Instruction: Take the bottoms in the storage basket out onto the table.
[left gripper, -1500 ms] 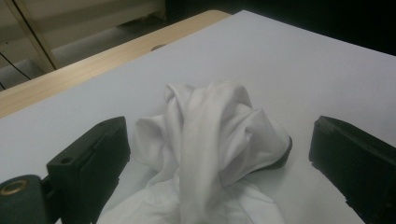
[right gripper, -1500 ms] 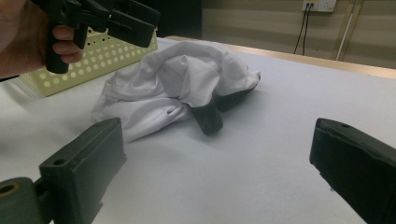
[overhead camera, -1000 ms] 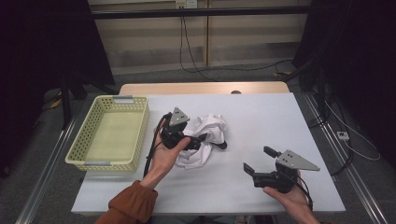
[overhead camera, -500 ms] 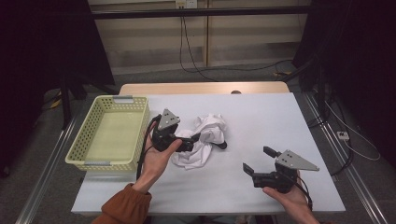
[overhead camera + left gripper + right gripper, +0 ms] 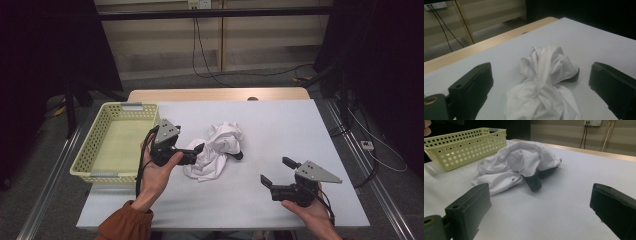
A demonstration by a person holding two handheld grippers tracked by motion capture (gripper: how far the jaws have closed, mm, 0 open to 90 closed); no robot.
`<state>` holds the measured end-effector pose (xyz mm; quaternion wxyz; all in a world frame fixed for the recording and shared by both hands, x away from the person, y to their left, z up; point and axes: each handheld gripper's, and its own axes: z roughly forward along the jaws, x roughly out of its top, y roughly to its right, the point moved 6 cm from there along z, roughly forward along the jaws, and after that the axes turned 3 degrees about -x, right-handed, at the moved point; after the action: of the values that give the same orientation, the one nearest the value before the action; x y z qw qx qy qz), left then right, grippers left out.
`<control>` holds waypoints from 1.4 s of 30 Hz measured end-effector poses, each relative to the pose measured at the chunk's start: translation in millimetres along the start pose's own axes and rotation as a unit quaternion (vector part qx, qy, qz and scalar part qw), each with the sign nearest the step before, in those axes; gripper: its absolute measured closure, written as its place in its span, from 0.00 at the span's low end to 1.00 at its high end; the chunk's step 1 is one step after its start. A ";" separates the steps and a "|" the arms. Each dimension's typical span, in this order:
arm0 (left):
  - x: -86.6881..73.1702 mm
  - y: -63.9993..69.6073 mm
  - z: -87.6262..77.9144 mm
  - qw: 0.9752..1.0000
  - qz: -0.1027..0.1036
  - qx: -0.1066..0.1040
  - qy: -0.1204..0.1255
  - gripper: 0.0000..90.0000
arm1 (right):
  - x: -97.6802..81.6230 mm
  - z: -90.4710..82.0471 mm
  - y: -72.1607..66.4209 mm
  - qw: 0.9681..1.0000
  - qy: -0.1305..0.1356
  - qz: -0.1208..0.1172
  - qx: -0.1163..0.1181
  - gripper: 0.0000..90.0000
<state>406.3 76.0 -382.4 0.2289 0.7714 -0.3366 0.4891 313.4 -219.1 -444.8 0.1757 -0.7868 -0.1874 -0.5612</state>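
A crumpled white cloth (image 5: 216, 149) with a dark part (image 5: 238, 155) at its right edge lies in the middle of the white table (image 5: 280, 125). My left gripper (image 5: 196, 154) is at the cloth's left side and is open. In the left gripper view the cloth (image 5: 544, 82) lies ahead and its near edge reaches between the wide jaws of the left gripper (image 5: 541, 73). My right gripper (image 5: 276, 170) is open near the table's front right, well apart from the cloth. In the right gripper view the cloth (image 5: 516, 162) lies beyond the right gripper (image 5: 539, 197).
A yellow perforated basket (image 5: 86, 150) stands on the table's left side, just behind my left hand, and looks to have nothing in it; its wall (image 5: 466, 150) also shows in the right gripper view. A wooden strip (image 5: 215, 95) runs along the table's far edge.
My left gripper has drawn back a little to the left, toward the basket and away from the cloth. The right gripper and the cloth have stayed put.
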 end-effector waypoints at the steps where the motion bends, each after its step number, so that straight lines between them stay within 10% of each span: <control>1: -0.9 -0.5 -1.6 1.000 0.000 0.001 -0.004 0.06 | 0.0 0.0 -0.1 1.000 0.000 0.000 0.000 0.03; 42: -60.5 -15.2 -62.3 0.999 -0.020 0.032 -0.026 0.06 | -0.8 -0.3 0.4 1.000 -0.002 0.001 -0.003 0.03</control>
<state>362.4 146.5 -411.8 0.2052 0.7976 -0.3111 0.4742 313.1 -219.7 -445.5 0.1737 -0.7885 -0.1853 -0.5601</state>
